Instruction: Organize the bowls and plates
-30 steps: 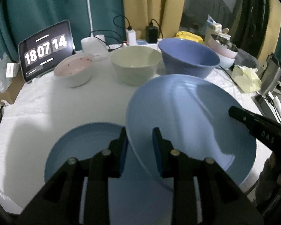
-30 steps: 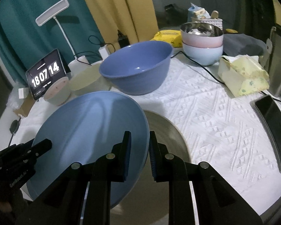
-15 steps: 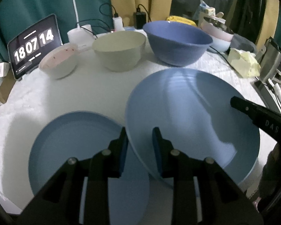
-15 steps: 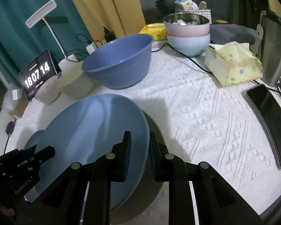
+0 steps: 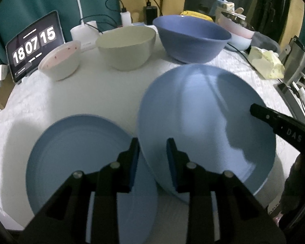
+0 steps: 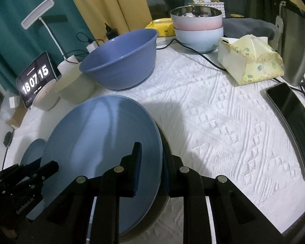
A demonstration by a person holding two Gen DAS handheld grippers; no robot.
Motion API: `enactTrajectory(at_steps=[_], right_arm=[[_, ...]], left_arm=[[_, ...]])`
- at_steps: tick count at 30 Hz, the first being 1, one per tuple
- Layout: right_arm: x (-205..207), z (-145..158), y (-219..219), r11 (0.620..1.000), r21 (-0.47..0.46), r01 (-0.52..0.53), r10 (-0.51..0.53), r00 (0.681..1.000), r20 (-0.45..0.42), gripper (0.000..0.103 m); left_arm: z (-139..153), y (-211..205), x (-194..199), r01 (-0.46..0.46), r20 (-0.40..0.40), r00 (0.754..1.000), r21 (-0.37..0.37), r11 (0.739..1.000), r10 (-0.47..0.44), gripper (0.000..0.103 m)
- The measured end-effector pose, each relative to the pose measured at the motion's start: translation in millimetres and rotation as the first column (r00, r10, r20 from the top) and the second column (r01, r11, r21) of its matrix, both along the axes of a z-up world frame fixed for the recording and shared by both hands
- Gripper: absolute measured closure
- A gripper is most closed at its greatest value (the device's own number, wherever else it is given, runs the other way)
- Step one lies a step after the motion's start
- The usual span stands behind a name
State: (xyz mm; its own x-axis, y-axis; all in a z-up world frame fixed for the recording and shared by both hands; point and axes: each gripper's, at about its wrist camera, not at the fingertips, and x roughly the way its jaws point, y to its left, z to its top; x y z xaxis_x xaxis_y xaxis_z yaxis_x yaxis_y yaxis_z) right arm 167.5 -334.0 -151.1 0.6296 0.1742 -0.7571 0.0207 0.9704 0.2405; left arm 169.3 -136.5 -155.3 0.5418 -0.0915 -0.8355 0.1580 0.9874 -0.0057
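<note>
Both grippers hold one large light-blue plate (image 5: 203, 122) by opposite rims, lifted and tilted above the table. My left gripper (image 5: 152, 152) is shut on its left rim; my right gripper (image 6: 152, 158) is shut on its right rim (image 6: 103, 142). A second light-blue plate (image 5: 75, 150) lies flat on the white cloth under my left gripper. At the back stand a pink-rimmed small bowl (image 5: 60, 61), a cream bowl (image 5: 128, 46) and a dark-blue bowl (image 5: 191, 38).
A clock tablet (image 5: 34, 42) and lamp base (image 5: 85, 30) stand at the back left. Two stacked bowls (image 6: 197, 28), a tissue pack (image 6: 252, 61), a phone (image 6: 292, 126) and cables lie on the right. A dark round mat (image 6: 164, 183) lies under the held plate.
The held plate has risen and moved left, toward the flat plate. The flat plate shows more fully in the left wrist view. The clock changed from 14 to 15.
</note>
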Motion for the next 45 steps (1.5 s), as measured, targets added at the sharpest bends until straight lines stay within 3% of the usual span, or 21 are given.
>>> enactTrajectory(at_steps=[7,10,12,25,40,43,45], right_arm=[[-3,4,1,1.0,-0.011,0.01,-0.01,1.0,0.007,0.076],[-5,8,2,1.0,-0.021,0.015,-0.015,1.0,0.017,0.069],[-7,10,4,0.998,-0.053,0.029,-0.027,0.999,0.024,0.057],[-26,29,12,0.989,-0.119,0.085,-0.077,0.994,0.071,0.056],[-40,46,59,0.986,-0.159,0.047,-0.031,0.994,0.104,0.056],[-42,48,69,0.986,-0.166,0.035,-0.018,0.994,0.108,0.056],[-43,49,74,0.985,-0.168,0.027,-0.009,0.994,0.108,0.056]], left_arm=[[5,5,-6,0.003,0.016,1.0,-0.023,1.0,-0.003,0.069],[7,9,-9,0.0,0.021,1.0,-0.033,0.999,0.001,0.069],[8,11,-11,0.0,0.025,1.0,-0.039,0.999,0.001,0.069],[18,33,-27,0.001,0.066,0.998,-0.08,0.997,0.004,0.068],[26,72,-44,-0.024,0.106,0.994,-0.122,0.992,0.037,0.067],[27,80,-46,-0.035,0.113,0.992,-0.128,0.991,0.049,0.065],[28,85,-48,-0.041,0.116,0.992,-0.139,0.989,0.058,0.057]])
